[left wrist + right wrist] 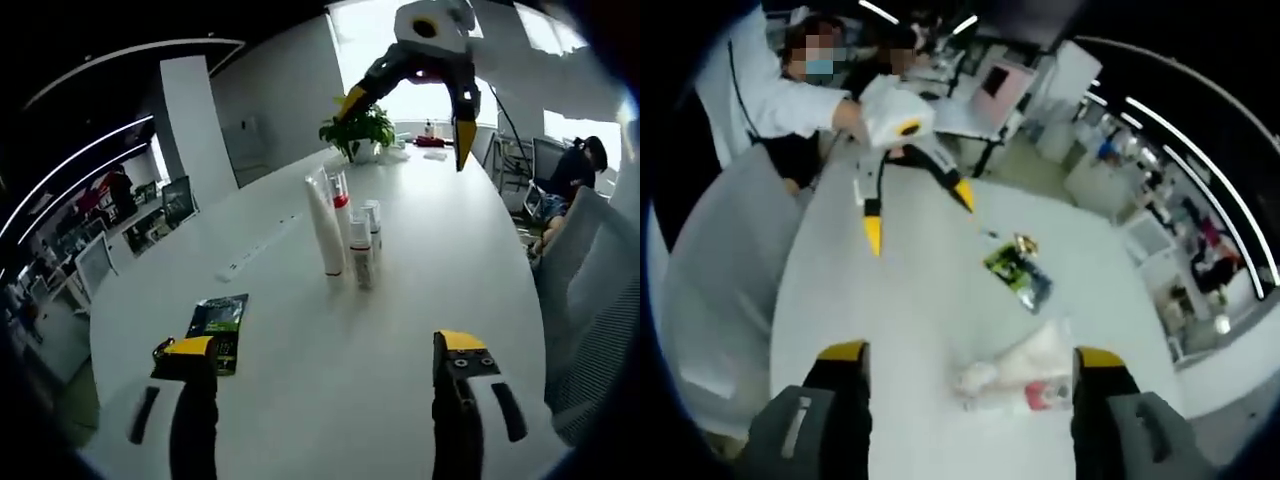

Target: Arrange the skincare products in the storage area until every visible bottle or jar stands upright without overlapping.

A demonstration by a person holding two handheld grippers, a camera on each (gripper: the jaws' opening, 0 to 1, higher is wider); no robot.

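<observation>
Left gripper view: left gripper (327, 365) hovering low over white table (300, 400), jaws spread wide, gripping nothing. Skincare products (345, 235) standing upright in a tight cluster mid-table, ahead of the jaws: tall white tube (325, 225) at front left, red-banded bottle (341, 200) behind it, small pump bottle (361, 250) at front right, clear-capped bottle (373, 222) just beside. Some touching or overlapping from this angle; cannot tell whether truly in contact. Dark green sachet (218, 328) lying flat near the left jaw, apart from the cluster. Potted plant (358, 130) sitting at the far end of the table. Right gripper (408, 125) hanging high above the far end, jaws open, nothing between them.

Right gripper view: right gripper (973, 365) looking down on the table (920, 290), jaws wide apart, empty. Products (1015, 380) showing blurred between the jaw tips, white with a red patch; individual items not separable. Green sachet (1018, 275) lying beyond them. Left gripper (917, 213) being held aloft by a person in a white sleeve (790, 100), jaws open.
</observation>
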